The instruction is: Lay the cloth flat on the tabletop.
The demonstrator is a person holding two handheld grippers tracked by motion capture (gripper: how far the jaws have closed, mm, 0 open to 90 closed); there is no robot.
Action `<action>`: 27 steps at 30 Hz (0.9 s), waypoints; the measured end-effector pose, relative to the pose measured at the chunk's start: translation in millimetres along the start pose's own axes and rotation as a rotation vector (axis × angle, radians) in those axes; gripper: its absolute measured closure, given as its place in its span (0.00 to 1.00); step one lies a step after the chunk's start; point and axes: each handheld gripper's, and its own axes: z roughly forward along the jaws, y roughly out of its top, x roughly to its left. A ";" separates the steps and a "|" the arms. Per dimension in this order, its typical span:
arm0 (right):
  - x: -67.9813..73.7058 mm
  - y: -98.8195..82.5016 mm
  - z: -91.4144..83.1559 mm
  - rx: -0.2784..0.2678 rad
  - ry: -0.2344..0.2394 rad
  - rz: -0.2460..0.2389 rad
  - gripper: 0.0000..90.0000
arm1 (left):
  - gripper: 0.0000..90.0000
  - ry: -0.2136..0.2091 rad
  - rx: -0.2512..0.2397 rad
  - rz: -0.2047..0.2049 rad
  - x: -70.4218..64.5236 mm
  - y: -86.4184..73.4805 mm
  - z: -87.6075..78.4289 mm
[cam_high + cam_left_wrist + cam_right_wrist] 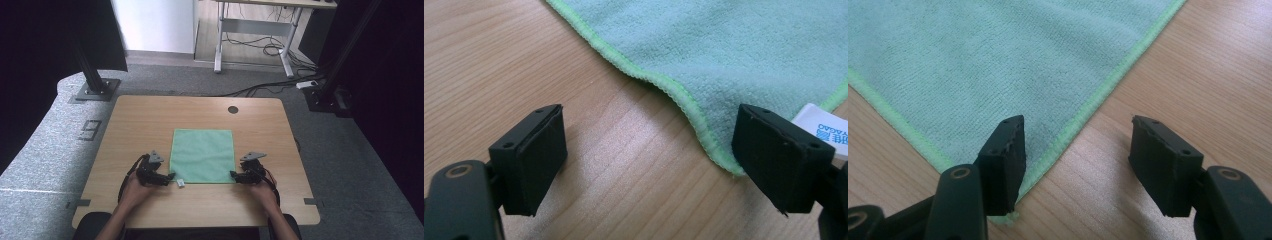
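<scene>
1. Green cloth (pixel 202 155) lies flat and spread out on the wooden desk (pixel 140 120), about in the middle of it and toward the person's side.
2. Its edge has a lighter green stitched border, which is seen well in both gripper views.
3. A small white label (pixel 180 183) sticks out at the near left corner of the cloth; in the left gripper view it carries blue print (pixel 824 132), too small to read.
4. The left gripper (pixel 169 178) is at this near left corner, low over the desk. Its jaws stand wide apart and hold nothing.
5. In the left gripper view (pixel 649 160) one jaw is over bare wood, and the other is at the corner of the cloth, just beside the label. Whether this jaw touches the cloth, I cannot tell.
6. The right gripper (pixel 234 175) is at the near right corner of the cloth. Its jaws are also apart and nothing is clamped between them.
7. In the right gripper view (pixel 1075 160) one jaw is over the cloth, just inside the border, and the other is over bare wood, so the border runs between them.
8. The person's left hand (pixel 132 192) and right hand (pixel 262 192) hold the grippers from the near edge of the desk.
9. A round dark hole (pixel 233 109) is in the far part of the desk, well apart from the cloth.
</scene>
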 end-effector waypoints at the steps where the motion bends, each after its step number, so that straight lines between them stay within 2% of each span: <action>1: 0.3 -0.4 0.0 -0.004 -0.002 0.002 0.43 | 0.16 0.000 -0.001 -0.002 -0.3 -0.7 -0.6; 5: 0.9 -0.8 -1.3 -0.006 -0.007 -0.006 0.43 | 0.16 0.011 0.003 0.014 -1.4 -0.6 -2.6; 7: -0.2 -1.1 -5.3 -0.015 -0.011 0.001 0.41 | 0.16 0.044 -0.001 0.059 -3.3 -0.6 -9.3; 9: -2.6 -1.9 -10.6 -0.034 -0.005 0.020 0.40 | 0.15 0.045 0.004 0.062 -0.7 -3.2 -13.4; 13: -11.4 -8.3 -21.4 -0.055 -0.018 0.039 0.34 | 0.13 0.048 0.011 0.042 7.6 -7.7 -17.8; 15: -16.8 -12.6 -23.1 -0.050 -0.024 0.048 0.29 | 0.13 0.045 0.004 0.013 14.8 -9.6 -20.2; 21: -26.5 -23.5 -16.6 -0.018 -0.029 0.076 0.17 | 0.08 0.046 0.034 0.014 17.8 -12.9 -15.3; 22: -27.2 -23.9 -15.8 -0.025 -0.028 0.075 0.16 | 0.08 0.030 0.027 0.001 18.6 -13.7 -13.6; 24: -28.1 -24.9 -14.0 -0.038 -0.038 0.066 0.14 | 0.07 0.023 0.023 -0.003 19.5 -14.2 -12.9; 25: -28.4 -25.6 -13.1 -0.043 -0.043 0.057 0.12 | 0.06 0.014 0.008 -0.015 21.4 -16.2 -11.2; 27: -28.1 -27.1 -10.7 -0.045 -0.050 0.047 0.04 | 0.02 0.011 0.000 -0.012 22.2 -17.4 -10.1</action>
